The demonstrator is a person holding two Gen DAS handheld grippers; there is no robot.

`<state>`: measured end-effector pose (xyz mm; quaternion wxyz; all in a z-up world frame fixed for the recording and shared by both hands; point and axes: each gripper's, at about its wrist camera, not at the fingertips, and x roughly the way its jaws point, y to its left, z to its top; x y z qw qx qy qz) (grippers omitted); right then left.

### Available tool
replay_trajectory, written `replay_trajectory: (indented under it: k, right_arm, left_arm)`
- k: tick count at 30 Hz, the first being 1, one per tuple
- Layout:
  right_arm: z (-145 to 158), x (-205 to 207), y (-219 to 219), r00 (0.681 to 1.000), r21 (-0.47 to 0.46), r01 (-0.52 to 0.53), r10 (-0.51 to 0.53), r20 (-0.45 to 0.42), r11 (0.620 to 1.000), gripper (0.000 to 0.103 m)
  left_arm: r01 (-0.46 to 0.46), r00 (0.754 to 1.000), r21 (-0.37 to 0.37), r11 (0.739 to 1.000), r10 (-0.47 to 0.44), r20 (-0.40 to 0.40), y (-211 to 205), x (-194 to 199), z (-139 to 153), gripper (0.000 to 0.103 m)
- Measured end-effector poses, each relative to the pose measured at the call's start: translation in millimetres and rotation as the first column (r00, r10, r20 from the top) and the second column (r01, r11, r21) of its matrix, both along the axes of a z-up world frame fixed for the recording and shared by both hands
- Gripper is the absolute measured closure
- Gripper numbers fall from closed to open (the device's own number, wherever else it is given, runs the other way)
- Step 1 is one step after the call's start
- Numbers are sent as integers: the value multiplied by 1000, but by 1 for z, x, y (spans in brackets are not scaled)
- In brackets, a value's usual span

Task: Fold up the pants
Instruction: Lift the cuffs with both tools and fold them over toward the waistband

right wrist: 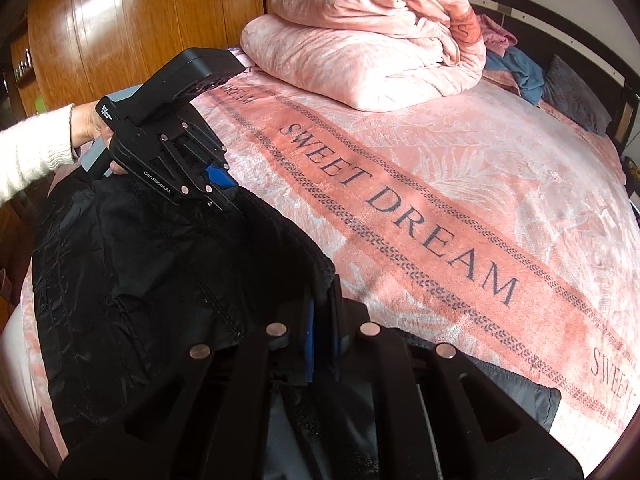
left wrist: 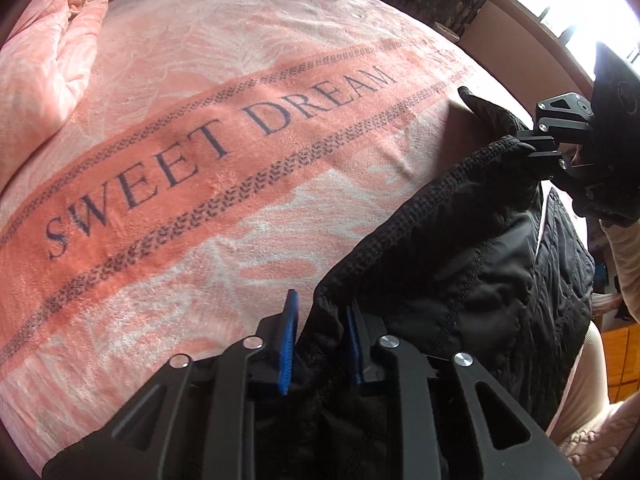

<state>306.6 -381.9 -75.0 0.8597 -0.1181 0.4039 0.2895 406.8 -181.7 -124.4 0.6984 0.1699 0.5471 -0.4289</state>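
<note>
While both grippers sit at the near edge of the bed, the black pants [left wrist: 460, 248] hang bunched between them over the pink "SWEET DREAM" blanket [left wrist: 224, 132]. The left gripper [left wrist: 320, 340] has its blue pads [left wrist: 289, 344] pinched on the waistband edge, cloth filling the narrow gap. The right gripper [right wrist: 324, 344] is clamped tight on the other stretch of waistband, pads pressed together around the fabric. On the left of the right wrist view, a hand [right wrist: 86, 122] in a white sleeve [right wrist: 28, 148] grips the left tool. A folded pink quilt [right wrist: 372, 36] sits at the far end.
</note>
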Motion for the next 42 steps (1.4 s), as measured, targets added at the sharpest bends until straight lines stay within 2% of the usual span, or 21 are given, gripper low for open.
replay_trajectory:
  k: [6, 13, 16, 22, 24, 28, 34, 37, 42]
  right_arm:
    - [34, -38, 6, 993, 34, 64, -67, 94, 997, 97]
    - [67, -117, 10, 978, 67, 95, -106, 181, 993, 96]
    - [73, -155, 13, 972, 57, 115, -124, 201, 992, 94]
    - [67, -221, 17, 970, 97, 165, -180, 166, 981, 91]
    - [63, -239, 19, 971, 110, 178, -192, 144, 978, 90]
    - [47, -268, 26, 974, 91, 197, -206, 94, 976, 90]
    - [18, -293, 36, 979, 29, 202, -203, 16, 979, 90]
    - [6, -301, 42, 981, -8, 193, -194, -17, 981, 90]
    - [-16, -312, 55, 981, -82, 172, -178, -72, 982, 89]
  left_arm:
    - [-36, 984, -75, 997, 48, 171, 21, -46, 53, 89]
    - [-71, 920, -63, 995, 90, 382, 36, -147, 108, 89]
    - [-93, 900, -62, 994, 110, 421, 38, -191, 116, 89]
    - [-142, 892, -89, 986, 166, 421, 47, -266, 116, 89]
    - [-147, 885, -76, 986, 166, 436, 48, -290, 112, 88]
    - [-200, 891, -69, 977, 210, 402, 51, -326, 93, 88]
    - [-249, 906, -51, 967, 251, 340, 55, -360, 56, 87]
    - [-300, 913, -73, 951, 309, 267, 62, -363, 39, 86]
    - [-384, 907, -85, 920, 393, 153, 73, -362, 16, 85]
